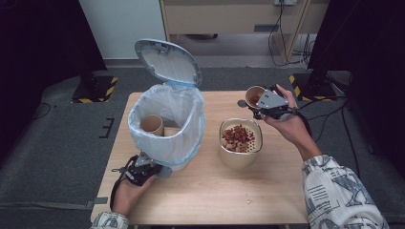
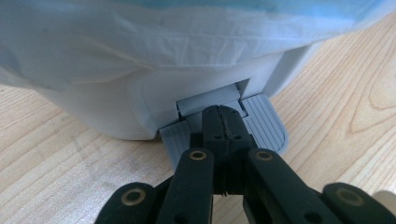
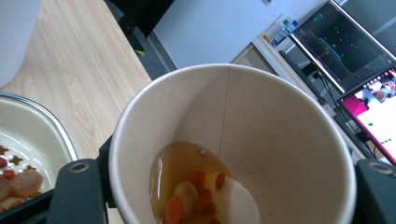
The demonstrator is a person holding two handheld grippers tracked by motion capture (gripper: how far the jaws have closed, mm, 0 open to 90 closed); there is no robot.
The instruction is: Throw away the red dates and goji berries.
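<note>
Cup (image 1: 253, 97) of paper sits right of centre in the upper half of the high view, clamped in the right tool (image 1: 267, 102) and tipped so its mouth faces left and toward the camera. In the right gripper view the cup (image 3: 261, 140) spans the frame between the two black jaws, which press on its wall at either side; a pool of amber liquid with red berries and a pale slice lies in its low corner.

Below and slightly left of it in the high view stands the pot (image 1: 240, 143) with a strainer insert of drained red and tan solids, and its rim shows at the lower left of the right gripper view.

Farther left is the bin (image 1: 167, 125), lined with a pale bag, its lid (image 1: 168, 61) swung up and another cup lying inside. So the bin lies left of the held cup, past the pot. The cup's long axis already leans that way.

At the lower left, the left tool (image 1: 154, 170) is closed, holding nothing, its joined tips pressing the grey pedal (image 2: 266, 126) at the bin's foot on the tabletop (image 1: 267, 191). I judge that this keeps the lid up, while the right hand, the only one free, must carry the cup leftward to the opening.
</note>
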